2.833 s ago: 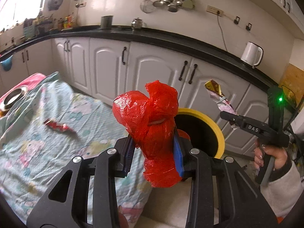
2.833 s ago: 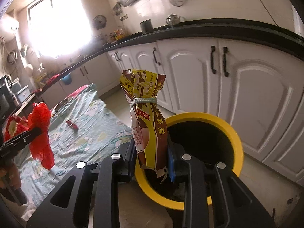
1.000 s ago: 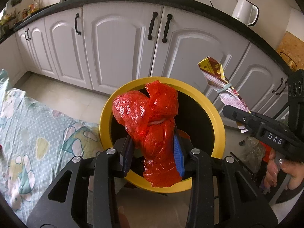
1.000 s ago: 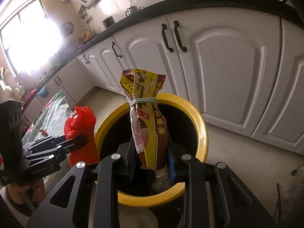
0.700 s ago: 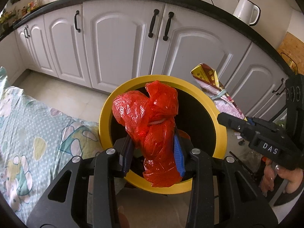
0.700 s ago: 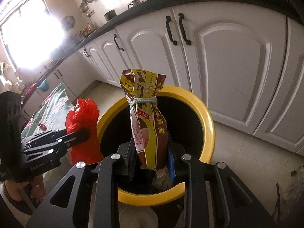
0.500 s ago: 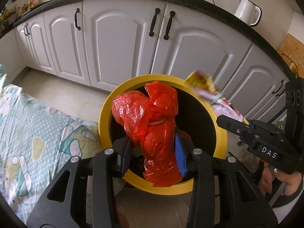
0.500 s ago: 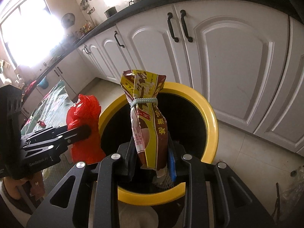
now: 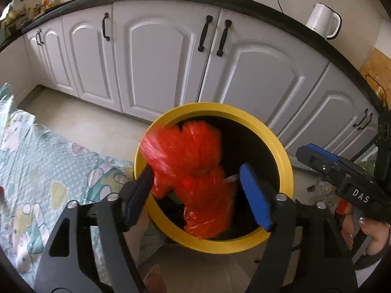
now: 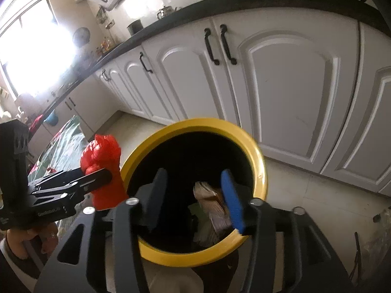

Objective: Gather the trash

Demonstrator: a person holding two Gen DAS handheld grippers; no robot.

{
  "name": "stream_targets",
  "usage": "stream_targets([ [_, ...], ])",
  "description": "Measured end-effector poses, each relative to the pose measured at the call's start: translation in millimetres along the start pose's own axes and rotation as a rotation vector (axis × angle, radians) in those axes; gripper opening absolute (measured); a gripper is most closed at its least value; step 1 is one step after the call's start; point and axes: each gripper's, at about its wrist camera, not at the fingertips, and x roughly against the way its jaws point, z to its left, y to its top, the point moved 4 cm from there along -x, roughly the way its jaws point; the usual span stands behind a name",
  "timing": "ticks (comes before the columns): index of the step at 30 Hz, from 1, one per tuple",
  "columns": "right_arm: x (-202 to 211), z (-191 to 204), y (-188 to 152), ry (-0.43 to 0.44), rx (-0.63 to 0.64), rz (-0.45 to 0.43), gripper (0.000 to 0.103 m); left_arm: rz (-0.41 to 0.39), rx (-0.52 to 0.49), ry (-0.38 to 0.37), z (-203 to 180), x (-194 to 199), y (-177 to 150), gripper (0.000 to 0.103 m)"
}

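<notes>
White cabinets [image 9: 158, 61] are filling the background beyond both sets of tongs, and a patterned cloth [image 9: 36, 171] is spreading out to the left of the left gripper [image 9: 198, 190]. Right below and ahead of both tools, the yellow-rimmed bin [image 9: 281, 151] is sitting wide-mouthed on the floor. The left gripper's jaws have just been opening and are standing well apart now, and the red plastic bag [image 9: 193, 168] is blurring between them, over the bin's opening, its edge still close against the left finger while the blue pad on the other side is clear of it. Over on the right, the right gripper [image 10: 193, 197] has just been opening too; its jaws are parted with nothing pressed between them, and the snack packet [image 10: 210, 205] is lying down inside the bin, just beside the blue pad. A hand [image 9: 366, 236] is showing at the far right edge, wrapping the right tool's handle.
</notes>
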Motion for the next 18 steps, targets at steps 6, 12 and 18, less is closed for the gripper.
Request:
stream_targets([
  [6,9.8,2.2,4.2,-0.02,0.006,-0.03,0.065,-0.021,0.012,0.015,4.3,12.6,4.5,0.092],
  [12,22.3,8.6,7.8,-0.047,0.014,-0.066,0.08,-0.044,0.036,0.032,13.8,26.6,8.5,0.092],
  [18,35.0,25.5,5.4,-0.046,0.033,-0.087,0.086,-0.083,0.059,0.053,25.6,50.7,7.1,0.092],
])
